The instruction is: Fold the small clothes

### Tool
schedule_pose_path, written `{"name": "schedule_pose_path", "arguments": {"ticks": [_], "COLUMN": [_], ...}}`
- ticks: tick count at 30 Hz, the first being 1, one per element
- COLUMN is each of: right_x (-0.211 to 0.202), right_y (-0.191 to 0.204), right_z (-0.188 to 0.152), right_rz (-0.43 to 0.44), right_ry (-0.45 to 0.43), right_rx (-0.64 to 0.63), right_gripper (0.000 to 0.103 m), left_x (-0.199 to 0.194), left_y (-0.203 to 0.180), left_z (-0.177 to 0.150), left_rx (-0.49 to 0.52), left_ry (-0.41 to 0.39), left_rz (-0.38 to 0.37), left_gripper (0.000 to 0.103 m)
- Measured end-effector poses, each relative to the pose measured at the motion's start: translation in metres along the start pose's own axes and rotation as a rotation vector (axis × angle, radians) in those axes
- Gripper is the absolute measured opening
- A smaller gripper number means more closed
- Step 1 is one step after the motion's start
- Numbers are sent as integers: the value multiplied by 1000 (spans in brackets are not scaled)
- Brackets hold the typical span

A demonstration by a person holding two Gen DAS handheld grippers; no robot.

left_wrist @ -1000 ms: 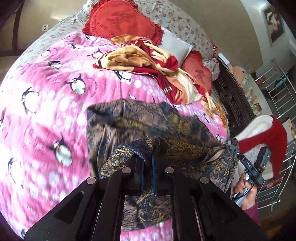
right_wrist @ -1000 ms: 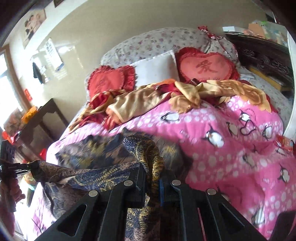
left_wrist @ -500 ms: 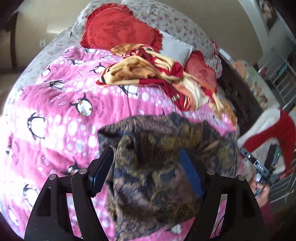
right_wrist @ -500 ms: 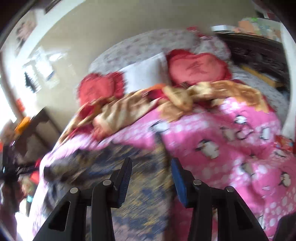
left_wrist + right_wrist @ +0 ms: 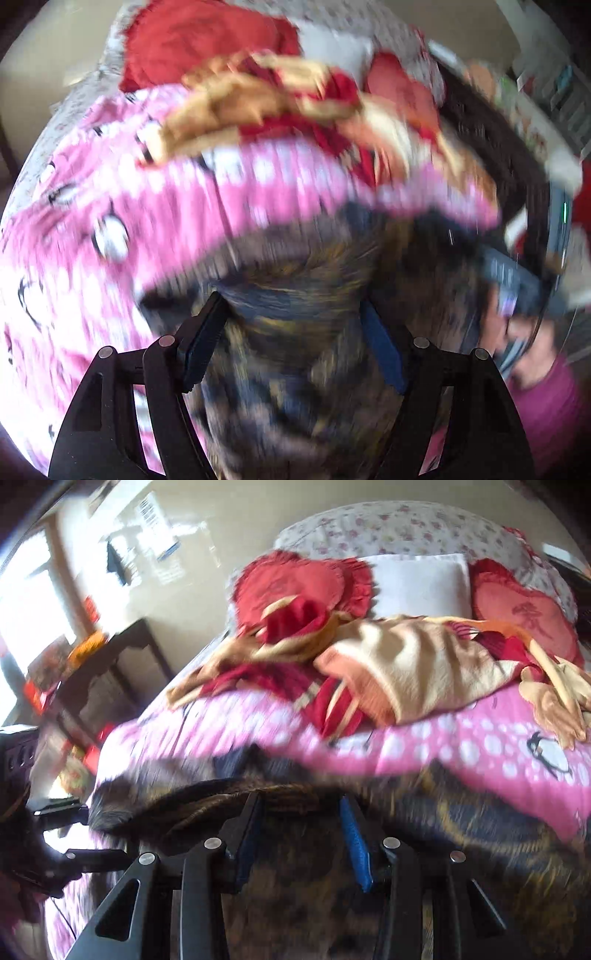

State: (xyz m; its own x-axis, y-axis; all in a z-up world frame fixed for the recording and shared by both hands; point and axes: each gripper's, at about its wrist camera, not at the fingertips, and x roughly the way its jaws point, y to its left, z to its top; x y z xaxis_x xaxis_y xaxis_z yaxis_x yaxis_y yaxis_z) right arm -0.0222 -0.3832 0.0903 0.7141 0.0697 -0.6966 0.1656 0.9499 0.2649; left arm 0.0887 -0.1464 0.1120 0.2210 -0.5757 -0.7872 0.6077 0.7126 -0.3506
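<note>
A dark navy and gold patterned garment (image 5: 295,295) lies on the pink penguin bedspread (image 5: 74,229), near the bed's edge. My left gripper (image 5: 291,314) is open and empty just above it, jaws wide apart. In the right wrist view the garment (image 5: 461,834) fills the foreground, and my right gripper (image 5: 301,812) is open and empty low over it. The right gripper (image 5: 517,284) and its hand also show at the right of the left wrist view. Both views are motion-blurred.
A crumpled red and tan blanket (image 5: 388,672) lies further up the bed. Red heart cushions (image 5: 295,583) and a white pillow (image 5: 417,583) lie at the head. A dark side table (image 5: 110,672) stands left of the bed. A dark headboard (image 5: 491,147) is at the right.
Both grippers were shut on the garment's edge a second ago, holding it up. They have let go and opened, and the garment now lies on the bed. Both grippers are moving fast.
</note>
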Motion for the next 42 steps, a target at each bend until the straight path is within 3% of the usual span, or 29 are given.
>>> {"name": "schedule_pose_path", "arguments": {"ticks": [3,6,9,11,13,15,17,20,23,28,30,31,32,37,42], "right_x": [-26,-65,-95,-100,-95,-101,-124,-156,-173,-167,-158,-152,-149,-185,-166], "right_y": [-14,-22,-47,-77,-116,-152,-163,-149,-123,-94,-90,-90,-88,-87,-102], "right_z": [6,-9,-37,-49,-52,-51,-52,-61,-88,-148,-168,-175,-179,-167,-184], "right_rz": [4,-18,-114,-239,-407,-462,-451,-370,-278,-272,-250,-248,-253,-273,-337], "right_ry": [-66,-97,-89,-71,-32,-21,-63,-86,-35,102,150,174,188,109,222], "right_rx": [73,66,40,46,90,199,277,273,256,227,225,215,205,171,187], "right_gripper": [43,50,50,50,50,50,50,51,55,55,39,15,4,3,3], "left_x": [-15,-24,-22,-17,-18,-26,-37,-50,-55,-51,-48,-47,-46,-60,-50], "left_y": [24,31,34,33,35,35,32,26,27,29,31,32,33,28,29], "left_z": [25,25,15,8,-2,-15,-32,-58,-88,-131,-143,-148,-152,-163,-164], "left_rx": [-132,-131,-114,-116,-130,-138,-124,-81,-81,-96,-108,-117,-123,-108,-112], "left_ry": [-89,-107,-101,-75,-51,-49,-61,-56,-23,40,49,54,63,30,39], "left_rz": [-32,-37,6,24,24,-2,-13,15,15,7,8,8,10,-5,60], "left_gripper": [75,74,74,74,74,74,74,74,74,74,74,74,74,74,74]}}
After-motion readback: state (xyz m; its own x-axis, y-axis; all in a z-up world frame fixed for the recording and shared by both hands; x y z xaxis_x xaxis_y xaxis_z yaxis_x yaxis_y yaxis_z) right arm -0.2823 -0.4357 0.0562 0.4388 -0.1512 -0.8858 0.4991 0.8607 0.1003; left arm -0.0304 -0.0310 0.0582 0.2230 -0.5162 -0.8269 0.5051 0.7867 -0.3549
